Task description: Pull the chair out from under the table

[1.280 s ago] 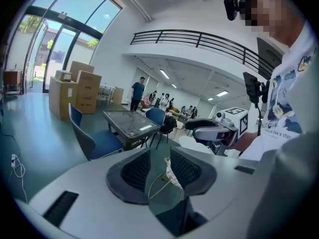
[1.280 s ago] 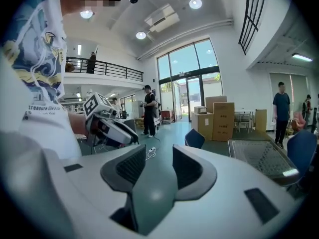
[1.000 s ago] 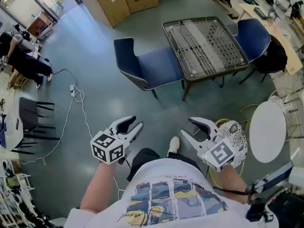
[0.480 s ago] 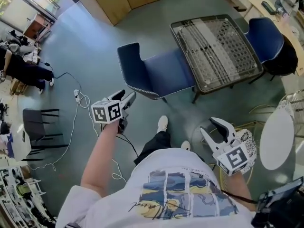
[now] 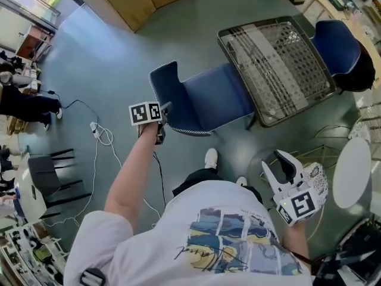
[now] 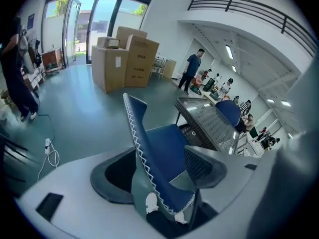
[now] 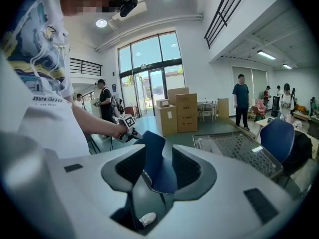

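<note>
The blue chair (image 5: 208, 97) stands left of the desk (image 5: 280, 64), backrest toward the left. As far as I can tell, its seat just reaches the desk's left edge. My left gripper (image 6: 162, 166) is held out at the backrest's near stitched edge. Its jaws are wide apart with that edge between them, not yet pinched. My right gripper (image 5: 277, 167) hangs near my body, jaws apart and empty.

I judge the chair stiff in its shell, padded on the surface and fairly heavy, though its legs should slide on the smooth floor. The backrest's rim is the place to clamp, deep enough that the upholstery doesn't slip. A high pull could tip the chair, so I would draw it leftward steadily.
</note>
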